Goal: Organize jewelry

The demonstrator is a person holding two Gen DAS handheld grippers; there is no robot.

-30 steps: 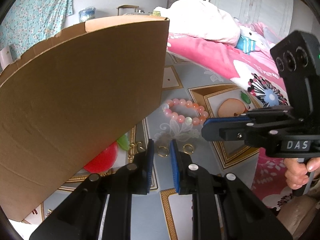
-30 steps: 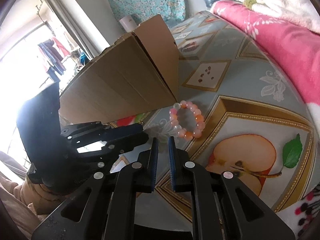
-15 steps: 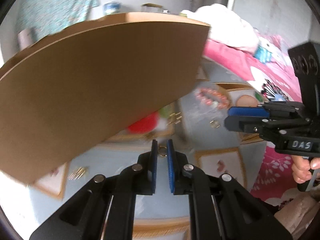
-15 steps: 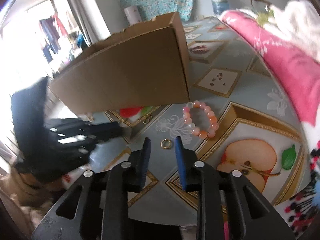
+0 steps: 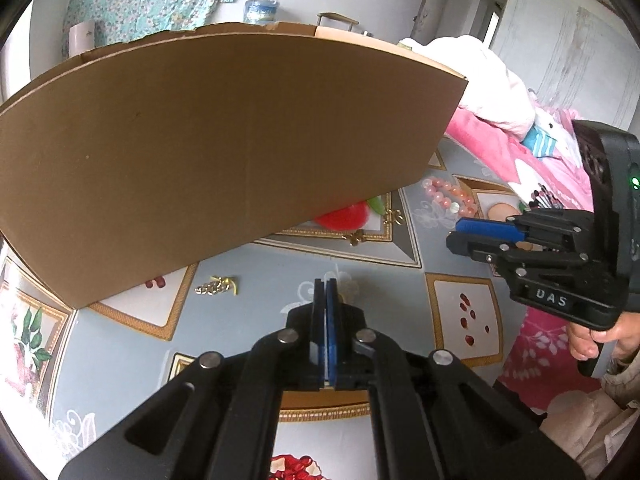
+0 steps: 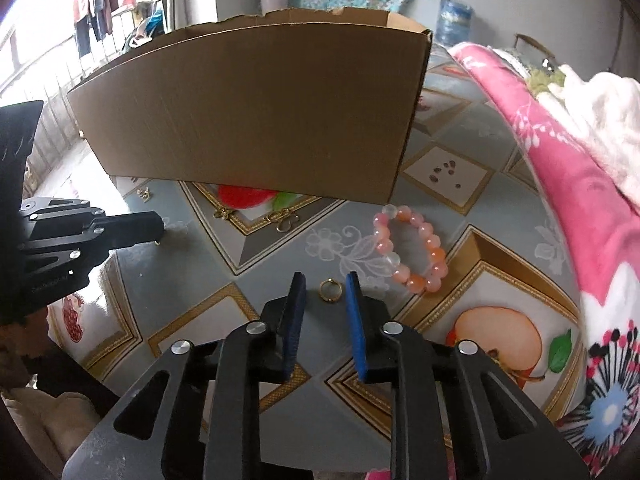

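Note:
My left gripper point(image 5: 325, 283) has its blue pads pressed together. No ring shows in its own view, but the right wrist view shows a gold glint under its tip point(image 6: 158, 236), so it seems shut on a gold ring. My right gripper point(image 6: 326, 280) points down at the table. A second gold ring point(image 6: 330, 291) lies flat between its fingertips, untouched, while the jaws are closing. A pink and orange bead bracelet point(image 6: 434, 248) point(image 5: 444, 196) lies just right of that ring. The open cardboard box point(image 6: 256, 112) point(image 5: 220, 152) stands behind both grippers.
Small gold pieces lie along the box's foot point(image 6: 286, 222) point(image 6: 224, 212), and a gold cluster point(image 5: 216, 285) lies near the left gripper. A pink blanket point(image 6: 580, 200) covers the table's right side. A hand point(image 5: 588, 340) holds the right gripper point(image 5: 456, 234).
The left jaws closed around a ring on the table and moved left along the box; that ring no longer lies there. The right jaws widened, moved up to the second ring, and now narrow.

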